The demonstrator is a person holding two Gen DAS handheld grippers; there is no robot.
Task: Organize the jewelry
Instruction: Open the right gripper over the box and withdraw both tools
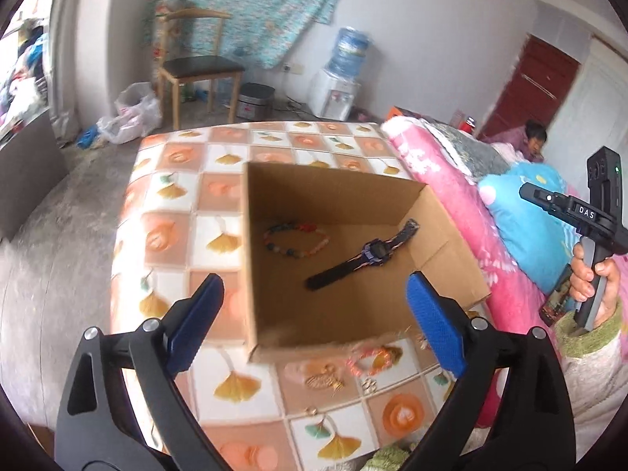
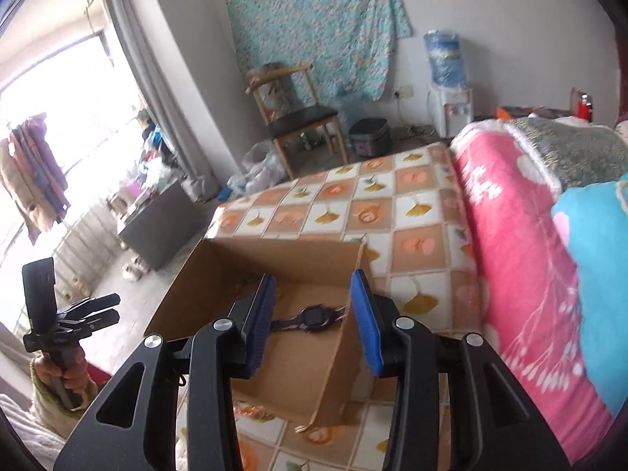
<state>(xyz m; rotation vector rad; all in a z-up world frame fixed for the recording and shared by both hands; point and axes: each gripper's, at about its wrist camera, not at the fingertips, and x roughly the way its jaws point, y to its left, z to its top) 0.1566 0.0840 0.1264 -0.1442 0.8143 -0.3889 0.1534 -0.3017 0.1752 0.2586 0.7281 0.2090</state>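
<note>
An open cardboard box stands on a bed sheet patterned with orange and white squares. Inside lie a multicoloured beaded bracelet and a dark purple wristwatch. On the sheet in front of the box rest a pink bracelet and some small gold pieces. My left gripper hangs above the box's near side, open and empty. My right gripper is open too, with nothing between its pads; beyond it the watch shows in the box.
A pink blanket and a blue pillow lie along the sheet's right side. A person lies further back. A wooden chair, plastic bags and a water dispenser stand on the floor by the far wall.
</note>
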